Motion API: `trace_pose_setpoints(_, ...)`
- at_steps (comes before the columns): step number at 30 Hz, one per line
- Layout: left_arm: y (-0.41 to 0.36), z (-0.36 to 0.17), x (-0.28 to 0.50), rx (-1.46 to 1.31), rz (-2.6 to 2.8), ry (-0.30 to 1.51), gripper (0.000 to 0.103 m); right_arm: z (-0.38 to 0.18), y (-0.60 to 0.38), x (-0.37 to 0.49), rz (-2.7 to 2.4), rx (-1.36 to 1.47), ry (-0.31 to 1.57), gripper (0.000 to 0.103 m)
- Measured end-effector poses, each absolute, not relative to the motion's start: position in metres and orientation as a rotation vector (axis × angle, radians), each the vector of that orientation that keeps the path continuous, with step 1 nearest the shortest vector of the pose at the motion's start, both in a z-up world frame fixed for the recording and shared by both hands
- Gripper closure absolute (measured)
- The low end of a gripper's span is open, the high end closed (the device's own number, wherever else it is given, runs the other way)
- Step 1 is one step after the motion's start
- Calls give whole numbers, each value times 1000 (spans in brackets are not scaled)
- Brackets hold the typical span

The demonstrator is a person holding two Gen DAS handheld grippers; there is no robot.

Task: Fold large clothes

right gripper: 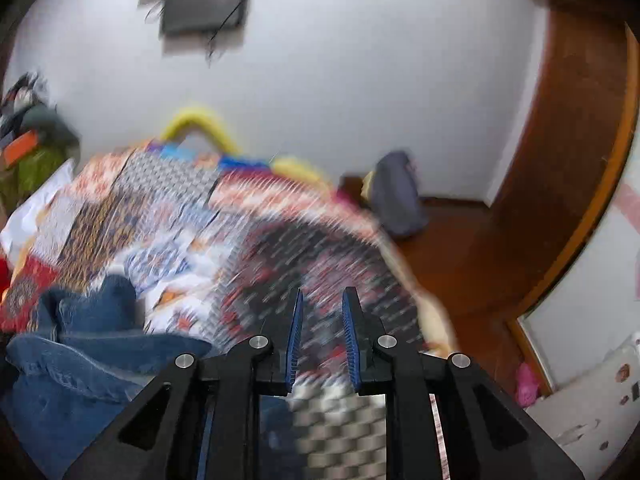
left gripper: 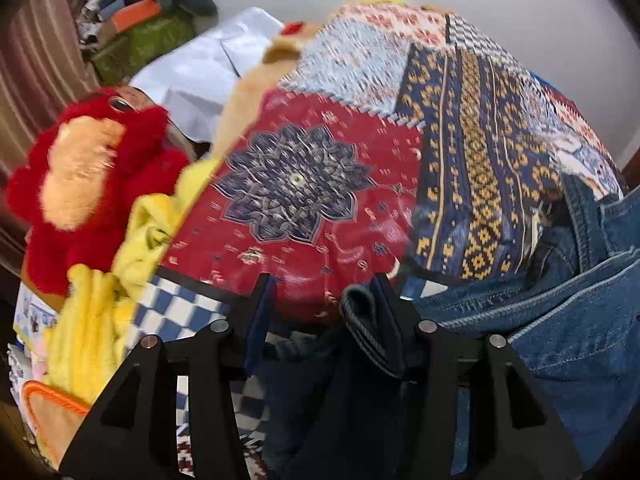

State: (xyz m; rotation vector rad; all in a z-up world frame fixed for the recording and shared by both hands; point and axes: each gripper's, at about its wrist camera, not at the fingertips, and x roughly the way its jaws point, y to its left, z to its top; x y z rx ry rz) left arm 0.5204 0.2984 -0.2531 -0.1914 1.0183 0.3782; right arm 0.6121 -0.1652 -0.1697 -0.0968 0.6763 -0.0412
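Blue jeans point(left gripper: 560, 320) lie crumpled on a patchwork bedspread point(left gripper: 320, 200) with red, navy and yellow panels. My left gripper point(left gripper: 322, 284) hovers just over the near edge of the jeans, open. A thick denim fold point(left gripper: 356, 308) rests against the inner side of its right finger, and the left pad touches nothing. In the right wrist view the jeans point(right gripper: 80, 352) sit at the lower left of the bedspread point(right gripper: 180, 220). My right gripper point(right gripper: 323, 294) is off to their right above the bedspread, jaws almost together with only a narrow slit and nothing in it.
A red plush toy point(left gripper: 92, 176) and yellow plush fabric point(left gripper: 92, 320) crowd the bed's left edge. Boxes and clutter point(left gripper: 140, 40) are stacked behind them. A grey bag point(right gripper: 400, 196) stands on the wooden floor point(right gripper: 460, 272) to the right of the bed, near a white wall.
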Motion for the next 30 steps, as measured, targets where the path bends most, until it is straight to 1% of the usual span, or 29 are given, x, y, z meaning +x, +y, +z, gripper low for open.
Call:
trace_pose_setpoints(3, 298, -229, 512, -148, 434, 965, 52, -158, -195, 613, 17, -30, 777, 88)
trace_pose_setpoints(5, 302, -210, 504, -147, 444, 930, 50, -157, -202, 603, 28, -48, 791, 88)
trace_pose_setpoints(7, 305, -192, 494, -164, 414, 907, 39, -161, -199, 589, 75, -90, 815, 88)
trace_pose_setpoints(9, 306, -179, 483, -158, 383, 894, 35, -168, -189, 577, 136, -110, 838, 88)
trace_pose_setpoints(13, 293, -169, 463, -75, 327, 900, 16, -185, -155, 557, 280, -122, 877, 88)
trace_pose_setpoints(16, 280, -176, 453, -16, 278, 925, 9, -195, -124, 546, 366, -121, 891, 88)
trace_pose_setpoints(19, 268, -198, 454, 13, 219, 976, 7, -208, -87, 543, 453, -129, 920, 88)
trace_pose_setpoints(25, 266, -256, 495, -24, 197, 1141, 8, -244, -21, 547, 568, -173, 999, 88)
trace_pose_setpoints(28, 280, -268, 518, -80, 250, 1146, 8, -267, 4, 557, 585, -225, 1038, 88)
trace_pose_setpoints(30, 294, -269, 528, -115, 311, 1135, 8, -273, 13, 561, 563, -285, 999, 88)
